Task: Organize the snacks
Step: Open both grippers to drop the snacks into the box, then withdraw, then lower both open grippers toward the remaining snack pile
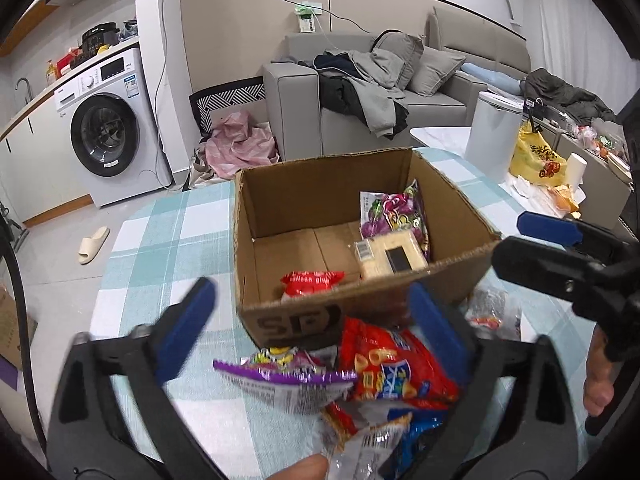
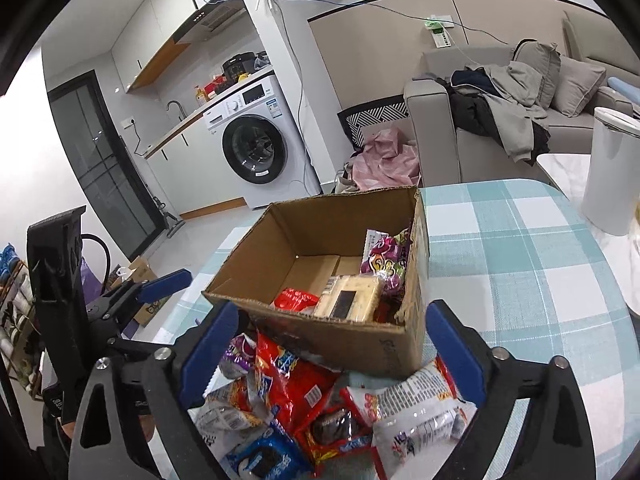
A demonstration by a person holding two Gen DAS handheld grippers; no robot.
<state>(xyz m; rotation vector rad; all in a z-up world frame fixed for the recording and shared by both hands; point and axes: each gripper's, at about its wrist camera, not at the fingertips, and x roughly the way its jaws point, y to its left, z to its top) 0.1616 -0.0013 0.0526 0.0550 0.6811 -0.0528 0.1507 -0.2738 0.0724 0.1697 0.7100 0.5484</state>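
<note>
Three snacks already lie inside the cardboard box point(image 1: 320, 216), gathered toward its right-hand wall: a purple packet point(image 1: 394, 210) leaning upright against that wall, a pale wrapped block point(image 1: 390, 258) flat in front of it, and a small red packet point(image 1: 312, 280) just behind the box's near wall. That crowding leaves the box's left half bare — room, presumably, for what is yet to come.

Most of the remaining work sits just in front of the box's near wall, on the checked tablecloth point(image 1: 172, 232): a loose heap of snack packets point(image 2: 320, 412), with a large red bag point(image 1: 396, 368) on top, a purple-edged foil packet point(image 1: 280, 372) beside it, and a blue packet and a white one lower down. Some touch the box's front face.

Both tools hang over that heap, angled down toward the box. The left gripper point(image 1: 312, 328) stands with its blue pads spread wide; the red bag lies between them, touching or nearly touching the right pad, but is not squeezed. The right gripper point(image 2: 332, 352) is likewise released, its pads straddling the heap with nothing pinched. Each seems poised to choose a packet rather than to carry one.

Judging by the heap left outside the box, the sorting is at an early stage.
</note>
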